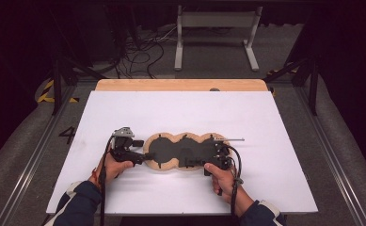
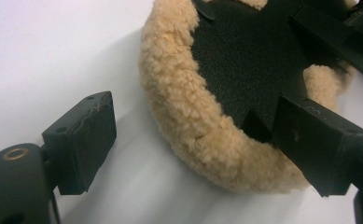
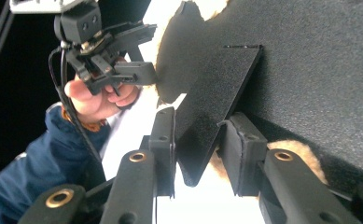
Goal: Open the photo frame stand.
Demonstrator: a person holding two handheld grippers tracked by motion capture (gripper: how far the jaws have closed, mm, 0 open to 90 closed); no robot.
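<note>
I am working on one fuzzy pad (image 1: 183,151), tan fleece around the edge and black cloth on top, shaped like three round bumps in a row. It lies flat on the white surface (image 1: 180,113), near the front middle.

My right tongs (image 3: 197,149) stand narrow around a black flap (image 3: 216,107) of the cloth at the pad's right end. I cannot tell if the pads really squeeze it or just sit beside it. My left tongs (image 2: 193,144) are wide, with the fleece rim at the left end between them, and one side already over the black cloth.

To do this step well, I think I should keep the right end still, slide the left tongs a bit further over the rim, then close slowly so I catch both fleece and cloth, not just loose fluff.

Counting: one pad, three bumps, two tongs, two hands, and one thin silver rod (image 1: 230,139) by the right end.
</note>
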